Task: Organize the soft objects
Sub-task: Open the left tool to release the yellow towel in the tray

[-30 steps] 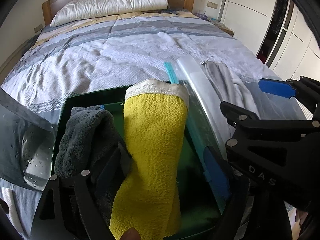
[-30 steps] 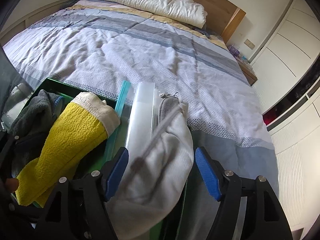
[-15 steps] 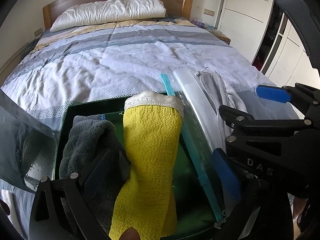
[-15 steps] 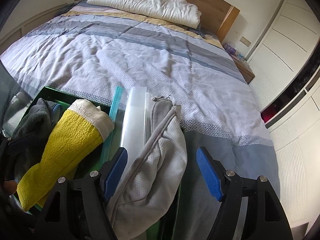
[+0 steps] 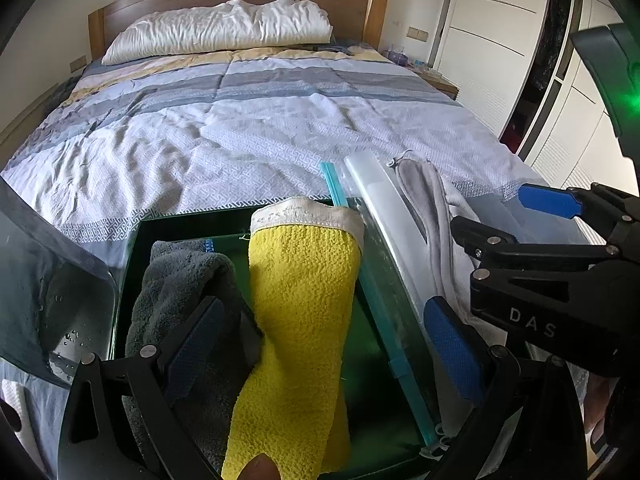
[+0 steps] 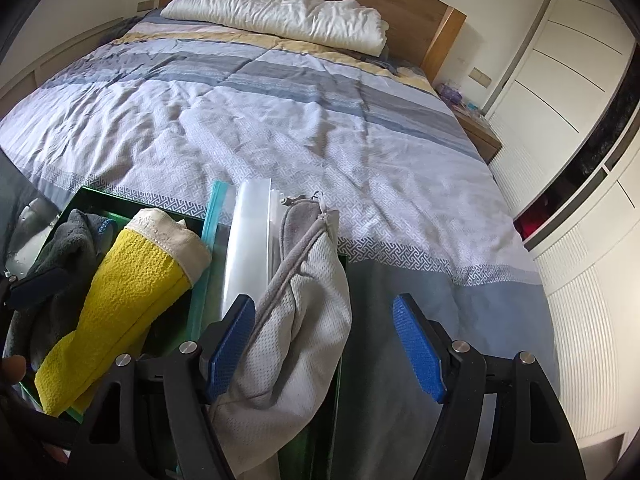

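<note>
A green box (image 5: 192, 216) stands at the foot of the bed. In it stand a rolled yellow towel (image 5: 304, 280) with a white hem and a dark grey towel (image 5: 176, 280) to its left. My left gripper (image 5: 324, 344) is open wide, its pads either side of the yellow roll without pressing it. A clear zip bag (image 6: 248, 240) with a teal strip leans along the box's right side. The light grey zip pouch (image 6: 304, 320) slumps against the left finger of my open right gripper (image 6: 324, 344); the right pad stands well clear of it.
The box's clear lid (image 5: 48, 280) hangs open at the left. Beyond lies the bed's striped quilt (image 6: 280, 120), with a white pillow (image 5: 224, 28) and wooden headboard. White wardrobe doors (image 6: 580, 100) line the right side. A fingertip (image 5: 260, 466) shows under the yellow roll.
The left jaws have spread wider off the yellow towel, and its left pad now shows beside the dark towel. The grey pouch has sagged lower against the right gripper's left finger.
</note>
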Demonstrator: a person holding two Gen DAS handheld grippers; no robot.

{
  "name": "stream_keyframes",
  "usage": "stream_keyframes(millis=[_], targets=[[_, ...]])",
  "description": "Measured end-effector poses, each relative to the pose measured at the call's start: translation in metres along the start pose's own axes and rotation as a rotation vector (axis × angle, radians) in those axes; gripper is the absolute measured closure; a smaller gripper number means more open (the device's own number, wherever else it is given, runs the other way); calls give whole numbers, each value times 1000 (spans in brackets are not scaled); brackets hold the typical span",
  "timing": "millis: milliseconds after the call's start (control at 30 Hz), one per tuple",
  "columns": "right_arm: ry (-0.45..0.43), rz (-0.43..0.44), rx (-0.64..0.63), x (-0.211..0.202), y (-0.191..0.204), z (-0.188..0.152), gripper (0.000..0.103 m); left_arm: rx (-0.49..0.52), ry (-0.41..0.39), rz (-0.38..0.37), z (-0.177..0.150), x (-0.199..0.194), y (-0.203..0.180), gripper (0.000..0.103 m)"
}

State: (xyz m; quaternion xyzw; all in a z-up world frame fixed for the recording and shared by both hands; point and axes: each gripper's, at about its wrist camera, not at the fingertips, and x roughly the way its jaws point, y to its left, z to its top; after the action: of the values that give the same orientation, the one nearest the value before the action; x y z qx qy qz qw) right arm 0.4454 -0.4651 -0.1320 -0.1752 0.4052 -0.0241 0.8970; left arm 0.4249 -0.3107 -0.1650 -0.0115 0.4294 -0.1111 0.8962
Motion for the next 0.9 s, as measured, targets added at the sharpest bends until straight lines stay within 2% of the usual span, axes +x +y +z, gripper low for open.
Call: stream_keyframes(millis=[633, 800, 900], targets=[[-15, -9, 4, -16, -2, -3, 30, 16, -33, 9, 1, -12, -7, 4], [-28, -15, 15, -22, -4, -2, 24, 19, -41, 4, 1, -15, -8, 2], [-39, -18, 16, -26, -2, -2, 15, 16, -39, 3, 1, -16, -8, 2]])
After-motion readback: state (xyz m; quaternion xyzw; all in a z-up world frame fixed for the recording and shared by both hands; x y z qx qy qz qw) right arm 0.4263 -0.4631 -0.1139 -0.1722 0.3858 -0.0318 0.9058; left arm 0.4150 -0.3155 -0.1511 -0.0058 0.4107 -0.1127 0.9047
